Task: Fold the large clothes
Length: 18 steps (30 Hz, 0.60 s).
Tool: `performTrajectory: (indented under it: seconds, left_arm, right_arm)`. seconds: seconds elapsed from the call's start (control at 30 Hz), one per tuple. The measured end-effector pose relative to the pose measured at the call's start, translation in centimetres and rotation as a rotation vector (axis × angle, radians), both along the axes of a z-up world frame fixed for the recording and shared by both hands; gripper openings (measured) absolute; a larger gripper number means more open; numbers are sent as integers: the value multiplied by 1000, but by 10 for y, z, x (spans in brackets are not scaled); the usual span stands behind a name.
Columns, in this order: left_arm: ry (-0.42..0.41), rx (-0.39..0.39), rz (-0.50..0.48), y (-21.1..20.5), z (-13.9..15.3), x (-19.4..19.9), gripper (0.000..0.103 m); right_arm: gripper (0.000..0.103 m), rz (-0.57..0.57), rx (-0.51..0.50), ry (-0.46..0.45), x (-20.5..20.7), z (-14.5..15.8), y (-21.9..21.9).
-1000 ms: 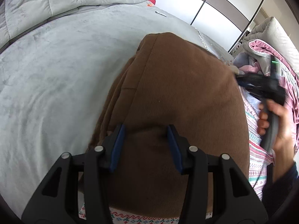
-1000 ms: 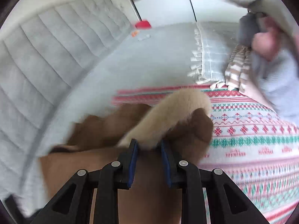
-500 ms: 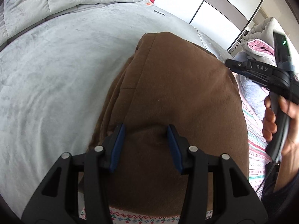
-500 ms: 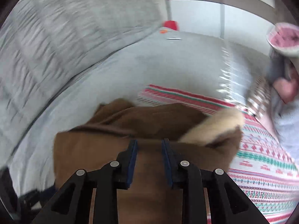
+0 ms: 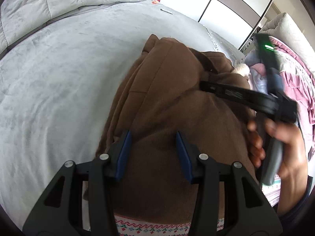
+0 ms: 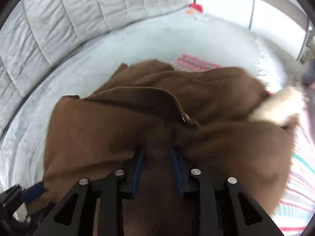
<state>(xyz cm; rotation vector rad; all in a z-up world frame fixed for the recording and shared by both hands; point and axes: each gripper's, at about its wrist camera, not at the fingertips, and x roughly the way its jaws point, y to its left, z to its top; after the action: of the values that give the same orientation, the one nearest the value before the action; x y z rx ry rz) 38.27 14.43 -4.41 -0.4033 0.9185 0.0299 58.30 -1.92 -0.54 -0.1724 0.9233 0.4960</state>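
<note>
We find the thick brown corduroy coat with a cream fleece lining (image 5: 177, 102) bunched on the grey velvety bed cover (image 5: 59, 74), its near hem lying over a folded knit with red and green patterns (image 5: 149, 226).

The left gripper (image 5: 152, 153) rests its jaws on the coat with the blue pads spread; brown cloth lies between them, but the pads do not press on it. The right gripper (image 6: 157, 169) has just been opening its jaws, and a ridge of brown cloth sits between its blue pads; motion blur keeps us from telling whether they are pinching it.

We judge the coat heavy, soft and limp: it will sag and drag, and the lining makes each fold bulky. Its ribbed cloth should give good purchase. We would take it at a seam or hem edge, through all layers.

The left wrist view shows the right gripper from the side, held in a hand (image 5: 283, 147), against a heap of pink and grey laundry (image 5: 291, 74). The right wrist view alone shows a metal snap (image 6: 186, 116) on a turned flap and the wide spread of cream fleece (image 6: 279, 106).
</note>
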Motion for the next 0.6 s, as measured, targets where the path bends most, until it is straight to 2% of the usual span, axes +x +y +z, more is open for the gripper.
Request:
performTrajectory:
  seconds: [0.03,0.1,0.27,0.4,0.47,0.53,0.6]
  left_arm:
    - [0,-12,-2,2,2,-1,49]
    - [3,-24,-14,4,6,-2,49]
    - [2,-39,-28,11,19,-13,49]
    - [11,-152,23,32,18,-27,50]
    - [45,-197,90,46,14,-36,63]
    - [62,-264,150,62,8,-48,63]
    - [74,-351,171,76,2,-63,63]
  right_arm:
    - [51,-3,24,-31,-16,9,-8]
    - [63,2,82,-70,-45,22,-27]
    - [64,-50,172,-43,-97,32,-94]
    - [66,-193,226,63,-127,20,-157]
    - [67,-250,244,118,-142,11,-177]
    - [67,-295,276,139,-167,7,-199]
    - [67,-316,334,143,-181,5,-206]
